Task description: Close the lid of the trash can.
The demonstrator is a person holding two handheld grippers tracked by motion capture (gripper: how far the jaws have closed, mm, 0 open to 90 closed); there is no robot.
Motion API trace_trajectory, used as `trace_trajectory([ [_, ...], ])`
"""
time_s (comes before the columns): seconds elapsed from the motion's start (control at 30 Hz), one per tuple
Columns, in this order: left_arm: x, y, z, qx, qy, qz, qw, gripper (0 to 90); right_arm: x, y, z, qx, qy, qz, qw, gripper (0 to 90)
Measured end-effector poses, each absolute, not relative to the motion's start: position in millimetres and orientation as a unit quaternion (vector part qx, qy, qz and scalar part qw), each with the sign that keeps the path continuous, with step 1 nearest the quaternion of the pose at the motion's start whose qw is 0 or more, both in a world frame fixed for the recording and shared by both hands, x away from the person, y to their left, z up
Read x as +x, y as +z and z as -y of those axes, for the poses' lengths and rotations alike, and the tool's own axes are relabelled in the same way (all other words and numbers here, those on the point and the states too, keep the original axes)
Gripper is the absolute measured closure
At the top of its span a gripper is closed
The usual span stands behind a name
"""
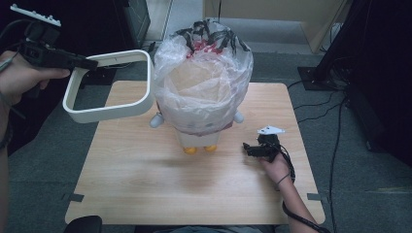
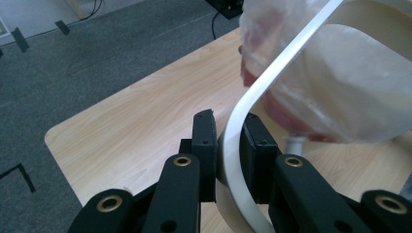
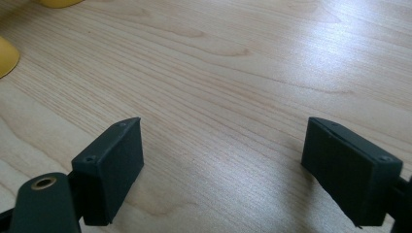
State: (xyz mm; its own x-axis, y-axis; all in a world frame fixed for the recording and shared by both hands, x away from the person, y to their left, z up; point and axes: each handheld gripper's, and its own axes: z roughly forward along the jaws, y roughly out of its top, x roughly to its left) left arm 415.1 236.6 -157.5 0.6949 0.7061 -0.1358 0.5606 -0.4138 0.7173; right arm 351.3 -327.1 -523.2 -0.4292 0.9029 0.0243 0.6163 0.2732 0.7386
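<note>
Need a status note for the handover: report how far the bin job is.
Done: the plastic bag lines the small bin, its edge folded over the top. In hand: the left gripper is shut on the white rim ring, held beside the bin. Left: seating the ring. The right gripper rests open.

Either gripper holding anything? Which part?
Left gripper is shut on the thin wall of the white rounded-square plastic ring, near a corner. Right gripper is open, empty.
</note>
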Motion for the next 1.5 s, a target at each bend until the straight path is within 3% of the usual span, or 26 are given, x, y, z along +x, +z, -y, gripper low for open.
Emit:
trace_trajectory([
  [0.4,431.9,-125.4,-170.9,0.853,0.096,-0.345,0.380,79.0,351.3,-523.2,327.0,0.493,0.348,-0.770,0.206,14.9],
  [0.97,460.4,-138.0,-71.5,0.876,0.081,-0.310,0.359,79.0,351.4,-523.1,327.3,0.493,0.348,-0.771,0.206,14.9],
  [1.5,460.9,-159.1,2.3,0.898,0.049,-0.263,0.349,79.1,351.3,-523.2,327.3,0.493,0.348,-0.770,0.205,14.9],
])
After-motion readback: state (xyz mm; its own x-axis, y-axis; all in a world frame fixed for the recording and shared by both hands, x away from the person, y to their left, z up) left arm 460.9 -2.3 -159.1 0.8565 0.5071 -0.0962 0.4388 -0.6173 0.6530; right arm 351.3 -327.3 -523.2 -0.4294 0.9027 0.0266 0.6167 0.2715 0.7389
